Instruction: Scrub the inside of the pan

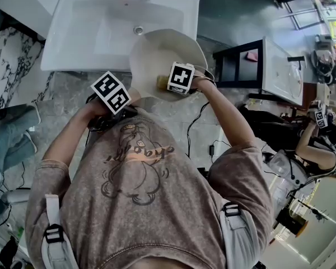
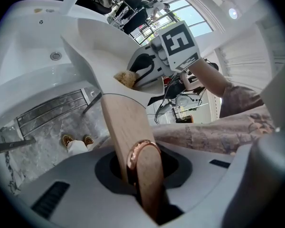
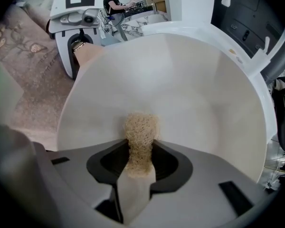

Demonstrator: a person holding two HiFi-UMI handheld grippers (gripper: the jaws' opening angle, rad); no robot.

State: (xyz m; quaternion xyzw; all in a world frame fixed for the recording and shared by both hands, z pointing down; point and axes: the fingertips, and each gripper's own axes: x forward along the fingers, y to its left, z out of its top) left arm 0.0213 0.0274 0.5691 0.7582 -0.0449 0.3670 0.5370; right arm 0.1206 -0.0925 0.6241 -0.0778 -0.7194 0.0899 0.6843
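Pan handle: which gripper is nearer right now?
Left. The left gripper is shut on the pan handle at its end. The right gripper is at the far side, over the pan bowl, holding a scrubber at the inner wall.

Head cam overhead; all share pan (image 1: 162, 55).

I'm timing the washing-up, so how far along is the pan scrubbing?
Done: the left gripper is shut on the wooden handle of the pan, which is tilted at the front edge of the sink. In hand: the right gripper clamps a fibrous scrubber against the pan's inside. Left: the scrubbing itself; the inside looks pale, with no visible suds or dirt, so coverage cannot be told.
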